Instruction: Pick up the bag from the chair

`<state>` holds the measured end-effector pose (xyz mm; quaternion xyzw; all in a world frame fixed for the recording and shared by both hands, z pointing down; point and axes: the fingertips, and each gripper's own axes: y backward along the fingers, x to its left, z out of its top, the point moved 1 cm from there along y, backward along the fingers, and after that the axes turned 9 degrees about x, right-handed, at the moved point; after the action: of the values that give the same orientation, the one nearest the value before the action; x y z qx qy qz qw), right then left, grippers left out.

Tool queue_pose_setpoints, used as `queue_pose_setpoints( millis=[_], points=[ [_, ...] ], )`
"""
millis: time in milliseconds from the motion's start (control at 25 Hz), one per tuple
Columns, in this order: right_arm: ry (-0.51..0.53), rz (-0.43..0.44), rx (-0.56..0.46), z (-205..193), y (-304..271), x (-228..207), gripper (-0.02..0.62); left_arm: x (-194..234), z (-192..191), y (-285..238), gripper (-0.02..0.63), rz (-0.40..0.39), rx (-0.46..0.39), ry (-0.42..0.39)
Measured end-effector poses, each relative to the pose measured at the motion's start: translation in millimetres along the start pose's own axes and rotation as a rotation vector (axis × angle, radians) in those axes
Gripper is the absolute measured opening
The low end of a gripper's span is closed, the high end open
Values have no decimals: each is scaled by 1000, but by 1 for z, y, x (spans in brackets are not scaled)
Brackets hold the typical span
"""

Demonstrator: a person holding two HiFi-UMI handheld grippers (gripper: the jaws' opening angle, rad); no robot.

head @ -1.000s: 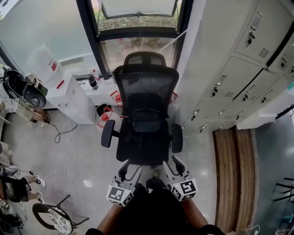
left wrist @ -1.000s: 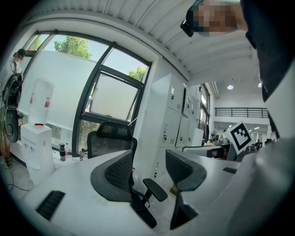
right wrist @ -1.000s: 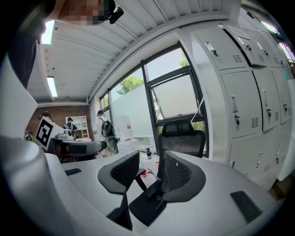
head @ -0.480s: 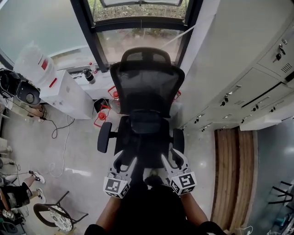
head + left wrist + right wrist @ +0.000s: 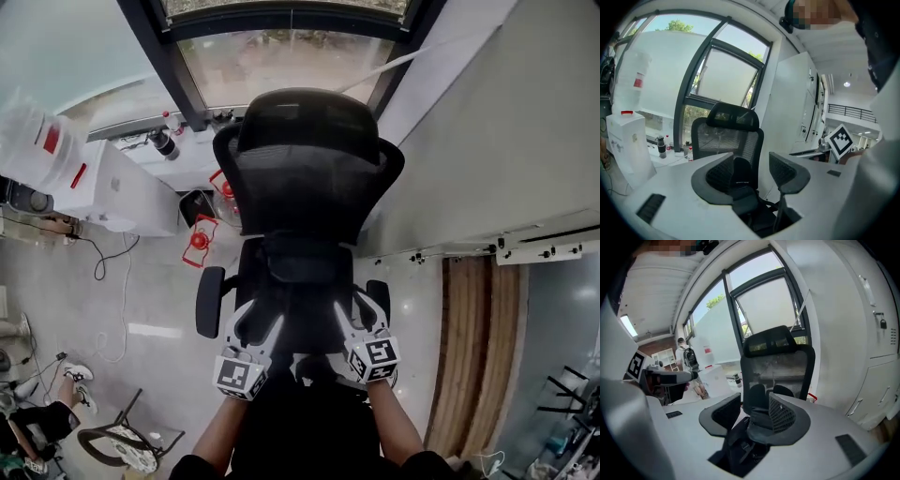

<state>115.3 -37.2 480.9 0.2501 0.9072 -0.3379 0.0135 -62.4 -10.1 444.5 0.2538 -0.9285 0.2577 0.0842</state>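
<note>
Chair seat: open from the front between both armrests; backrest blocks the rear, locker wall crowds the right side.

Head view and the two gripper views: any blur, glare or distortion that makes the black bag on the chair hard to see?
Head view: window washed out; bag black on the black chair, low contrast; left edge smeared. Left gripper view: heavy fisheye bending, bright backlight, bag a dark shape. Right gripper view: same bending; the bag's straps show more clearly.
</note>
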Motion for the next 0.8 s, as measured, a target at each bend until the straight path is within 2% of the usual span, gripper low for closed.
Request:
queue_pose_setpoints(
  millis=[160,480,600,800],
  points=[
    [-33,-37,42,-11,-58,-24,166,25,-5,-33,216,-6,22,9],
    [-136,-108,166,-61,-159,-75,183,64,-35,-77,219,-8,93,58],
    [-201,-151,196,-80,-185,-95,186,71,-47,-92,219,-21,112,83],
    [-248,-222,270,-112,-227,-133,192,92,-58,-113,222,-25,113,132]
  ],
)
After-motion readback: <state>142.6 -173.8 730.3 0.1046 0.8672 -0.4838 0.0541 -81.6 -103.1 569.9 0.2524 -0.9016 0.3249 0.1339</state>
